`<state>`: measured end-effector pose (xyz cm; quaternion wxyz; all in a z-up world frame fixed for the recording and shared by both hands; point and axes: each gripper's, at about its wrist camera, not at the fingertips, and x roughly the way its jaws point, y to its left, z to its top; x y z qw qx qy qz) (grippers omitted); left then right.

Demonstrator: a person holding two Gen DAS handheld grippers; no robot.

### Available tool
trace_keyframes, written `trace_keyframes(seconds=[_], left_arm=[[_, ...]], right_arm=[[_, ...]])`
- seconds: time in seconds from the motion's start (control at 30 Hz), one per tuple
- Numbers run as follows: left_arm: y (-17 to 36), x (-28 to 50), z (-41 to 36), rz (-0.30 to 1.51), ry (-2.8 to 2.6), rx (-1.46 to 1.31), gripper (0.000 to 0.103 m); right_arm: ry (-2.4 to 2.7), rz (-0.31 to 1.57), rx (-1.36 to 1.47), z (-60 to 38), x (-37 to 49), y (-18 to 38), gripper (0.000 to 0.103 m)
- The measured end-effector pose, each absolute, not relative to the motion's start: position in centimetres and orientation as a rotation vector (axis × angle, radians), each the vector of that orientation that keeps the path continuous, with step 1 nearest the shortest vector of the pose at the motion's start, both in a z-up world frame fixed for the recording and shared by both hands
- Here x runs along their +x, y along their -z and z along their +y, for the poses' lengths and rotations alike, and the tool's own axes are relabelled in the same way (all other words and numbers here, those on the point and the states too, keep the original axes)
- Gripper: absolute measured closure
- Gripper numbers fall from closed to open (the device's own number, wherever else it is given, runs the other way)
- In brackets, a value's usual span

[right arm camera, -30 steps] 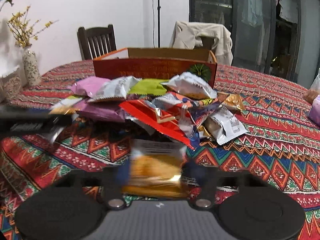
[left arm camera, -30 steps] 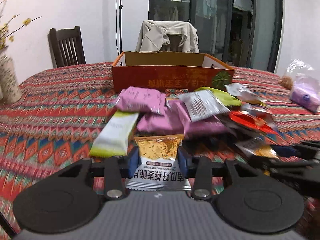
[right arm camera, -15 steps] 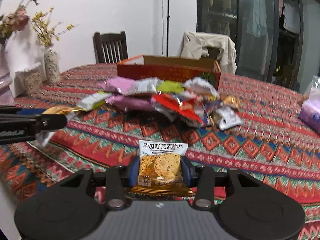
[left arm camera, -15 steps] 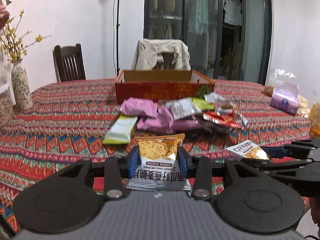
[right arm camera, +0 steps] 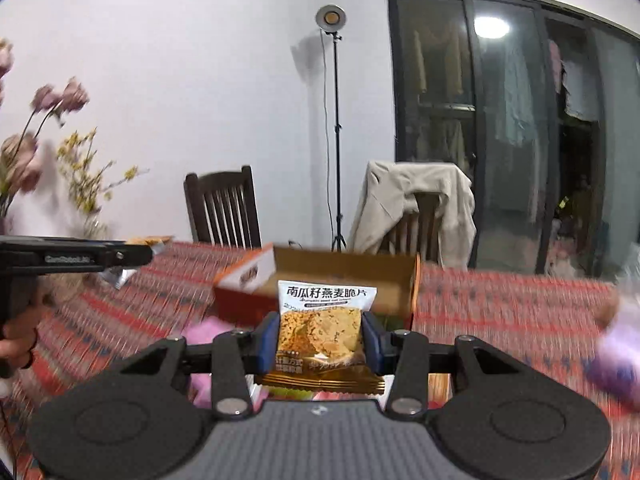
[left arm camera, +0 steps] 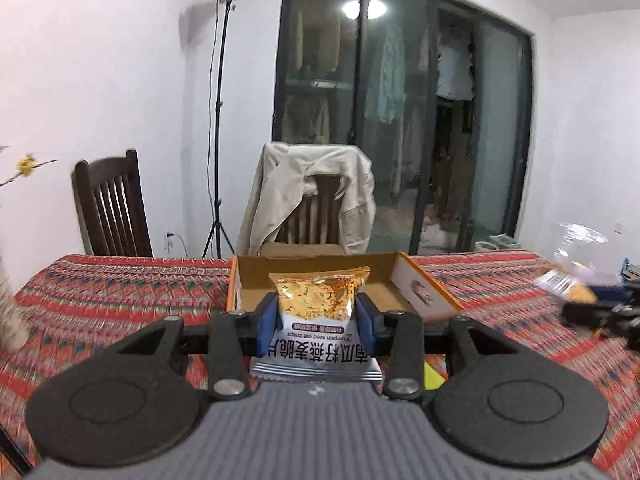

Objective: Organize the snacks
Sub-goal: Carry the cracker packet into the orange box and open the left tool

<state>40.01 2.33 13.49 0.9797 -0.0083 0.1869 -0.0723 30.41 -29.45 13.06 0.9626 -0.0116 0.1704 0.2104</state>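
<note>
White-walled dining room, round table under a red zigzag-patterned woven cloth (left arm camera: 120, 296). Left to right in the left wrist view: dark wooden slat-back chair (left arm camera: 110, 204), tall black light stand with round lamp (left arm camera: 218, 120), second chair draped with a beige jacket (left arm camera: 312, 196), dark glass sliding doors with hanging clothes behind. On the cloth, open shallow cardboard box with orange outer walls (left arm camera: 420, 286), brown inside, nothing seen lying in it from this angle.

Left gripper (left arm camera: 316, 320) clenched on a silver-and-gold pumpkin seed oat crisps packet (left arm camera: 318, 312), blue pads pressed on both sides, printing upside down, packet held up in front of the box's near edge. Far right of the same view: right gripper seen side-on and blurred, gold packet at its tip.

Right wrist view adds pink and yellow blurred flower stems (right arm camera: 48, 152) at the far left, plus the left gripper's black body and a bare hand (right arm camera: 16, 340) on its handle. Box seen from its other corner, white-and-orange end wall facing. Right gripper (right arm camera: 320, 340) grasping a matching white-and-gold oat crisps packet (right arm camera: 324, 332), text upright, before the box. Pink wrappers (right arm camera: 204, 330) low behind the fingers; blurred purple bag (right arm camera: 618, 356) at the right edge.
</note>
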Motion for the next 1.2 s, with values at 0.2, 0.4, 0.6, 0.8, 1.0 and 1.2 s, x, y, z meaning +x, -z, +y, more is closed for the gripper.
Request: trace_keyframes(seconds=[0.2,0.4,0.6,0.8,1.0,1.2], left_arm=[[-11.9,56.2,2.0,0.506,0.066,0.081,0.062],[-6.8,68.1,1.3,0.637,-0.033,0.153,0.062],[-3.4,71.9,2.0,0.736,-0.038,0.205,0.06],[-3.1,72.5,2.4,0.722,-0.024,0.171,0.038],[-5.0,70.5,2.6,0.71,-0.002,0.178,0.035],[-10.8,64.8,3.7,0.644,0.023,0.124,0.027]], right_arm=[[-0.448,0.468,0.021,-29.0,47.1,-16.3,0.061],[-0.31,0.679,-0.104,-24.2,63.6,-11.4,0.06],[-0.242,0.828,-0.215,-20.4,71.8,-5.7,0.06],[-0.195,0.849,-0.321,-18.7,74.0,-3.4,0.048],[-0.192,0.778,-0.313,-18.8,72.9,-4.1,0.043],[-0.223,0.663,-0.302,-20.7,68.5,-10.6,0.031]])
